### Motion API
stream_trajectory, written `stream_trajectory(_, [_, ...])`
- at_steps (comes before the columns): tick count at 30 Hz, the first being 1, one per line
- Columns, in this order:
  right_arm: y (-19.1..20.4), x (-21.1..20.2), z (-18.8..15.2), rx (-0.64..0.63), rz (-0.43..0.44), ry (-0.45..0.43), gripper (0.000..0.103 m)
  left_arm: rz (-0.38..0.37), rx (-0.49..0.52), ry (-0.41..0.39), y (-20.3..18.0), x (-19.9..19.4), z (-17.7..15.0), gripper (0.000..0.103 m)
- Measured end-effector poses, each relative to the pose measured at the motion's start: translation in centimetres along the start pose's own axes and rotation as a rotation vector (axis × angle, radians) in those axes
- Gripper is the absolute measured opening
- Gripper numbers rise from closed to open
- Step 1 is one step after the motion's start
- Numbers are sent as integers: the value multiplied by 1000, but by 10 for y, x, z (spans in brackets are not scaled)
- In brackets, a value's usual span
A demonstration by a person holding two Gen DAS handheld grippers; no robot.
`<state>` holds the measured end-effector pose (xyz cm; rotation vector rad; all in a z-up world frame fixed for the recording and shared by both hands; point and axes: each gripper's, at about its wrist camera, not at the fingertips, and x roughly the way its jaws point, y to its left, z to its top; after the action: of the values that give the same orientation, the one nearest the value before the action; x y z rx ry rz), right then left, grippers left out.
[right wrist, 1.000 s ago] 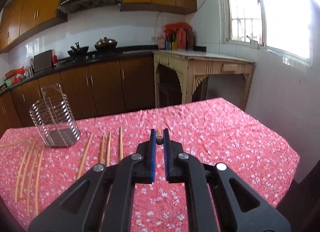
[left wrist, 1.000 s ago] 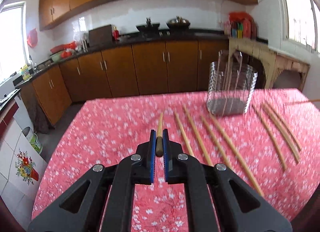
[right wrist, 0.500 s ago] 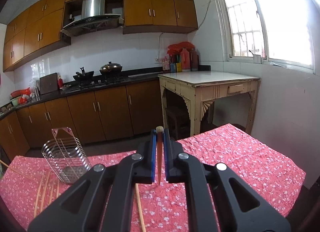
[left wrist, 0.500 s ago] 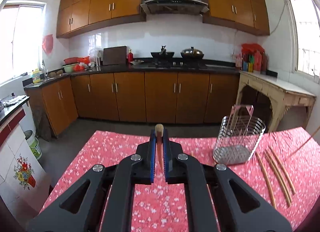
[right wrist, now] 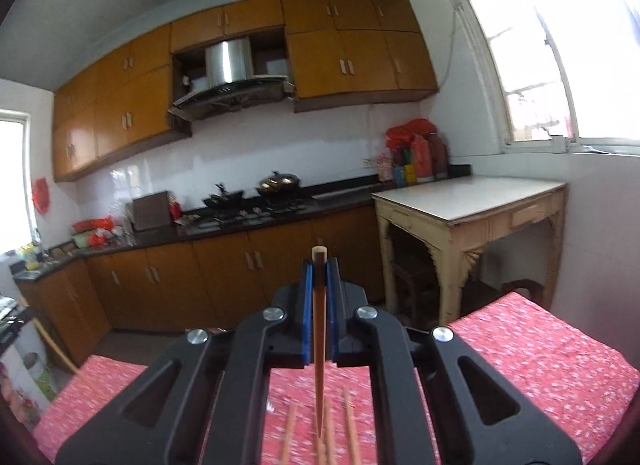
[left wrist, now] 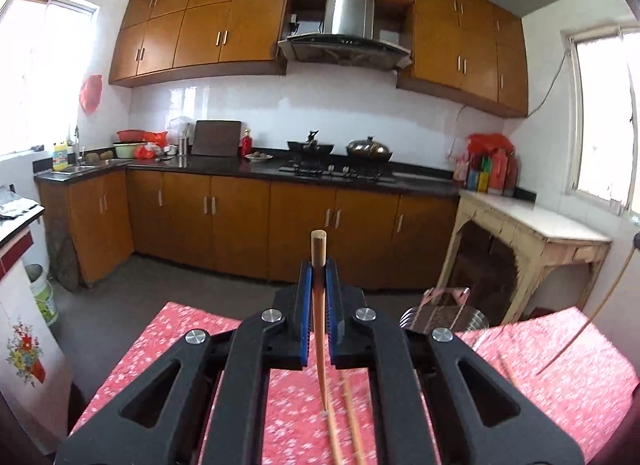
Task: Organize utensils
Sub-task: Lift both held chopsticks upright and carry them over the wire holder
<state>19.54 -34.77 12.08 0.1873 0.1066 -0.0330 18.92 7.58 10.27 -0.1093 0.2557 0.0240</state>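
Observation:
My left gripper (left wrist: 319,281) is shut on a wooden chopstick (left wrist: 319,329), held nearly upright with its thin tip hanging down over the red flowered tablecloth (left wrist: 184,345). My right gripper (right wrist: 319,279) is shut on another chopstick (right wrist: 319,345), also upright, tip down. The wire utensil holder (left wrist: 444,315) shows just right of the left gripper, partly hidden by it. Loose chopsticks lie on the cloth below each gripper (left wrist: 352,417) (right wrist: 348,421). The right-hand chopstick shows at the right edge of the left wrist view (left wrist: 592,321).
Kitchen cabinets (left wrist: 280,221) and a stove counter (left wrist: 336,173) stand behind the table. A pale wooden side table (right wrist: 472,205) stands at the right under a window. The table's far edge drops to a grey floor (left wrist: 120,297).
Both grippers have lifted and tilted up from the table, each carrying its chopstick; the chopsticks now stand upright and the views look at the cabinets instead of the cloth.

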Motion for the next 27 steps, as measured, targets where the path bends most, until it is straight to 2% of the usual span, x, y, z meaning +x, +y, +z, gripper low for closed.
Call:
stream_trajectory(8, [47,18,34,19,107,-92,8,-72,-74,-92,-23,6,48,7])
stream_trajectory(11, [65,31,39,14,132,-114,8,-84,-79,-126,-37,12,57,7])
stream_trajectory(15, [83,58,35,3,148,-116,8,-116,-95,-124,-53,32,61,7])
stream_trajectory(19, [95,88,20,-12,147,-78,8,-124,-74,-97,-68,57,50,7])
stream_trajectory(27, [94,147,-22,-9,161,80,8,-134,-66,44,-76,114,16,7])
